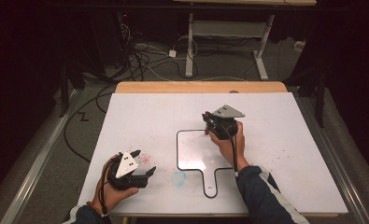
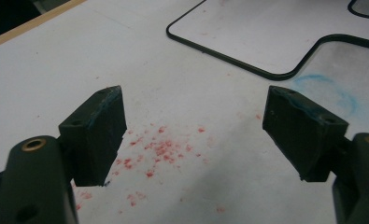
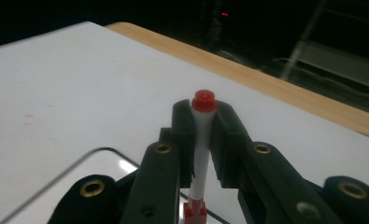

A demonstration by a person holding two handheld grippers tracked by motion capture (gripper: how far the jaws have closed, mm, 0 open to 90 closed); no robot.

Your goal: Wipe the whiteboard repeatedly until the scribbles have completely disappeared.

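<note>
Now one red-capped marker (image 3: 202, 140) pinched in the right tongs (image 3: 203, 116), left tongs (image 2: 194, 135) spread, one whiteboard paddle (image 1: 196, 150) between.

Right gripper (image 3: 203, 135) clamps a red-capped white marker (image 3: 202, 154) upright

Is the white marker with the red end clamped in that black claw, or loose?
Clamped: the right gripper has both black jaws pressed against the white marker with the red end.

Red specks (image 2: 161, 149), perhaps ink, blue smudge (image 2: 329, 91).
</note>
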